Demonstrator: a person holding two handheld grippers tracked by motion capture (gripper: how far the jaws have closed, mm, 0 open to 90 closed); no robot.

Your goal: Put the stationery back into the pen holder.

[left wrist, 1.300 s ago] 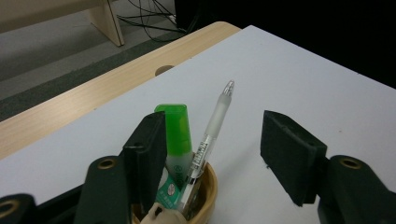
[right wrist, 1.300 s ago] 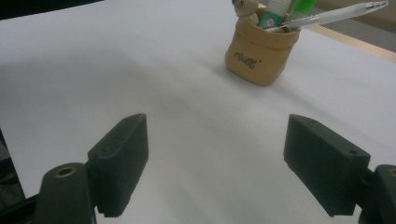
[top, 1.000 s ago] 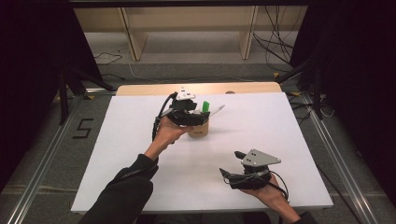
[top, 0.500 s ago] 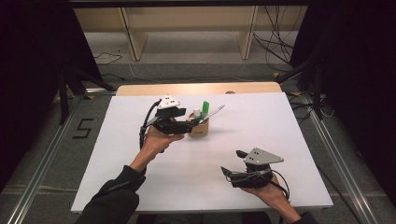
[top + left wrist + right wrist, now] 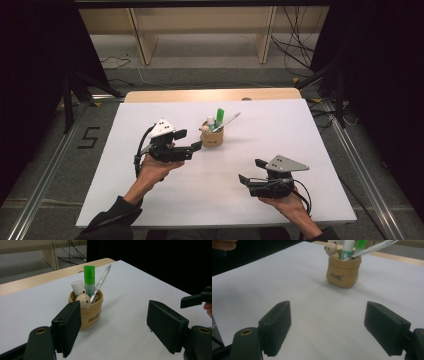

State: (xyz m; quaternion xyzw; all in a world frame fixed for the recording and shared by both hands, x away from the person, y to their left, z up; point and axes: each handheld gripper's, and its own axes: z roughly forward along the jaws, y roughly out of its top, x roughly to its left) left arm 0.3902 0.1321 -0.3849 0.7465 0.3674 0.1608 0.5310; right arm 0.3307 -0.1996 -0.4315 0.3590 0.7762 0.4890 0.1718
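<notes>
Fingers of our left gripper [image 5: 192,148] stand spread w/ nothing between them; they've just been opening wider. In the left gripper view the near left finger [image 5: 67,327] overlaps the pot [image 5: 88,311] at its lower left, but the pot sits beyond the tips, not inside the gap. From the high view the tips lie just beside the pot [image 5: 213,136], on its left, apart from it, no contact we can see.

Pot stands upright near the worktop [image 5: 125,190] centre, toward the far edge. It holds a green tube [image 5: 89,280], a white cap [image 5: 78,287] and a pen [image 5: 101,281] that leans up and to the right; a small bear head [image 5: 83,300] sits on the rim facing us.

Right gripper [image 5: 247,181] hangs low over the near right part of the worktop, fingers [image 5: 277,321] also spread and empty, well apart from the pot, which lies ahead of it in the right gripper view [image 5: 343,271].

Our read: left hand is far nearer, so the pot is its job. The relation that counts: the pot lies ahead and slightly left of the left gap's centre line. We'd shift that way before closing, and mind the pen's lean, as its tip overhangs the rim.
</notes>
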